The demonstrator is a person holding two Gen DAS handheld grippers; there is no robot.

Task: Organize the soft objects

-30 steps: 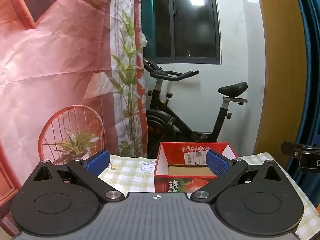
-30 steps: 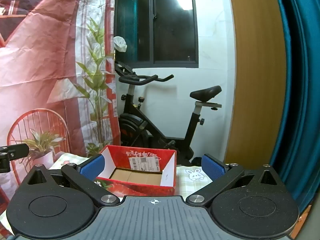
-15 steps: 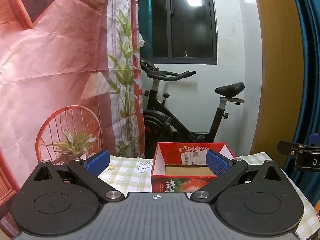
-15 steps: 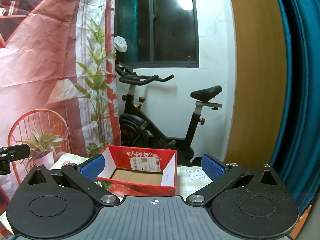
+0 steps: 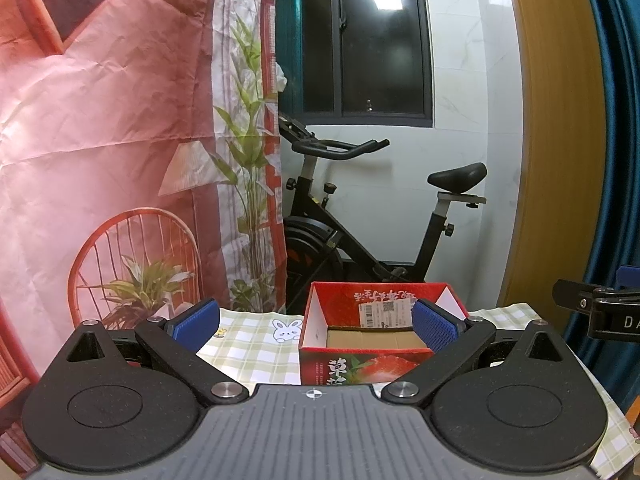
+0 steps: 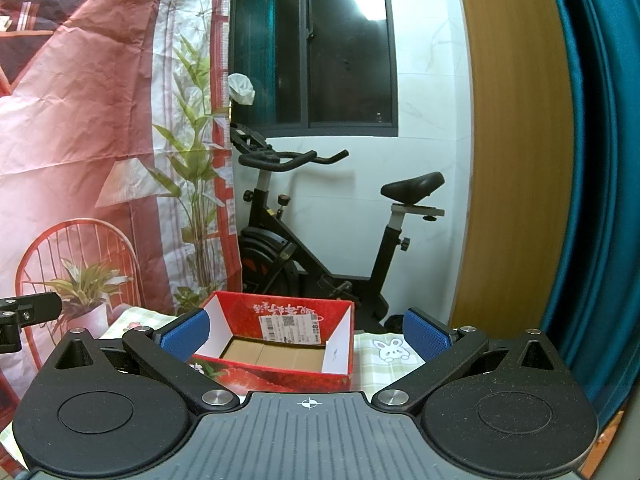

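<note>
Left gripper (image 5: 316,324) hangs wide open, nothing between its pads. Right gripper (image 6: 306,334) is spread too, facing the empty red box (image 6: 276,372) on the checked cloth (image 6: 384,364).

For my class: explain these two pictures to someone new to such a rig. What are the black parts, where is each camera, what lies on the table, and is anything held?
A person holds a two-finger gripper in each hand; each carries a camera looking along its blue-padded fingers. The left gripper and right gripper are both open and hold nothing. On the checked tablecloth stands an open red strawberry box, empty as far as can be seen. No soft objects show. An exercise bike stands behind.
</note>
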